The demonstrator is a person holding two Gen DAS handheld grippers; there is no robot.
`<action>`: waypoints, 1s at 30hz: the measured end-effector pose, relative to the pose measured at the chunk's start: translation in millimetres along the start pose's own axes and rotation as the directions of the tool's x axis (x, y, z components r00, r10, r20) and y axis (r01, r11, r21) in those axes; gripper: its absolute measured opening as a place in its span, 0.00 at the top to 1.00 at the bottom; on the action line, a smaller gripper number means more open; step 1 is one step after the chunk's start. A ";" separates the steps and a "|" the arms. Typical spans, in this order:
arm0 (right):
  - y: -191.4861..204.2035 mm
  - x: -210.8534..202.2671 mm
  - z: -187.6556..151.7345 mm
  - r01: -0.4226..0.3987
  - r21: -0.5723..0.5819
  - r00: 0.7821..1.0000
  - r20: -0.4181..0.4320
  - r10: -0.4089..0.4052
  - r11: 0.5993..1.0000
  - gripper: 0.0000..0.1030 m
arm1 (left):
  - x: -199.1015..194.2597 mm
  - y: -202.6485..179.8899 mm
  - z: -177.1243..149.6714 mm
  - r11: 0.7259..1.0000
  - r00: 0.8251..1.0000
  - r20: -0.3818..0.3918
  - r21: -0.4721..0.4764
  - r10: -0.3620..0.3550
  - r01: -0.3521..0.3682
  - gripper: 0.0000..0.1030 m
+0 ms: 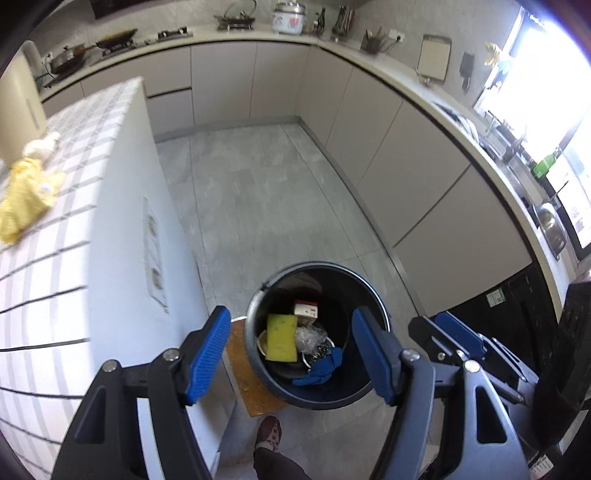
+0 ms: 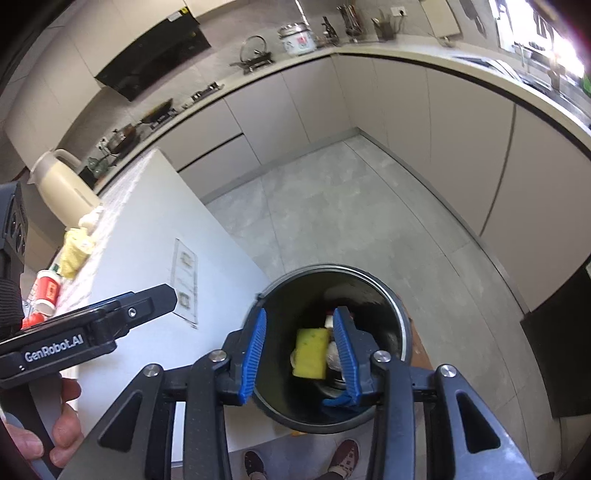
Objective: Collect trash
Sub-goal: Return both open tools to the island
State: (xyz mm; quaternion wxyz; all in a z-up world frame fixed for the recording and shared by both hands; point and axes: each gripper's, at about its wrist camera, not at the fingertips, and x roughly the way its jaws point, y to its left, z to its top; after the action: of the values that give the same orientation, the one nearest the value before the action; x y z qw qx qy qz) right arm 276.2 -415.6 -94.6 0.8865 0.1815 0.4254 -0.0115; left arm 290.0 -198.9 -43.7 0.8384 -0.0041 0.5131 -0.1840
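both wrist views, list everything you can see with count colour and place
trash bin: one, dark, on the floor under both grippers
sponge: one, yellow, inside the bin
small box: one, red and white, inside the bin
blue cloth: one, inside the bin
clear wrap: one wad, inside the bin
table: one, white with a checked cloth, beside the bin
yellow bag: one, on the table
jug: one, cream, on the table
red cups: at least one, near the table edge
rice cooker: one, white, on the counter
left gripper: blue pads, open, empty
right gripper: blue pads, open, empty
shoes: two, on the floor
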 end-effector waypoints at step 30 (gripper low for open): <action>363.1 30.4 -36.5 -0.201 -0.219 0.978 0.011 0.208 0.955 0.40 | -138.7 349.8 -35.5 0.949 0.962 0.146 -0.253 0.231 -0.189 0.32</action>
State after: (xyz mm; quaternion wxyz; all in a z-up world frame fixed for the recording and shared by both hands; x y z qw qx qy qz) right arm 331.7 -60.3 -25.3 0.9045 0.1267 0.3881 0.1236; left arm 309.6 177.1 -9.8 0.8883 -0.0650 0.4536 -0.0300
